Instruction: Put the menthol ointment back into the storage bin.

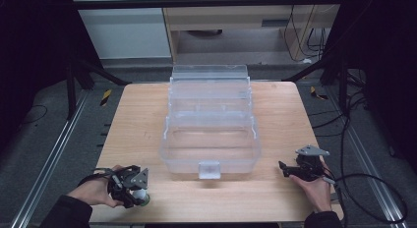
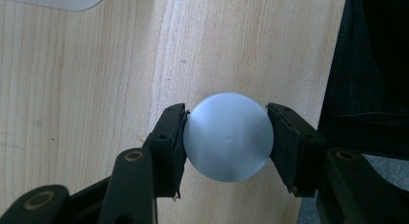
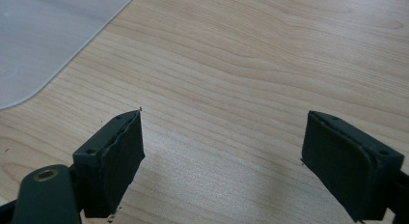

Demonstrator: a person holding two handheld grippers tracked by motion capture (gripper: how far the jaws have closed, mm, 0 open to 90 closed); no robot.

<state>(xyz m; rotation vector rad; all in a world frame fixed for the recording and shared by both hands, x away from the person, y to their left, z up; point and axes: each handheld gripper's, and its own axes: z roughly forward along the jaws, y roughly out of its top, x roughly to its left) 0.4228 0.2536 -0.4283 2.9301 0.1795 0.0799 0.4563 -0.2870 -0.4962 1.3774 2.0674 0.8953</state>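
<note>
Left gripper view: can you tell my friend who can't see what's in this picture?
A pale grey-blue ball is squeezed between the two black jaws of the left gripper, just above a light wooden table. The table's edge runs down the right side, with dark floor beyond it.

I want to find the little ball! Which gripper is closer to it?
Left. The left gripper has the pale ball squeezed between its jaws at the table's near left corner. The right gripper sits open at the near right, past the clear box.
</note>
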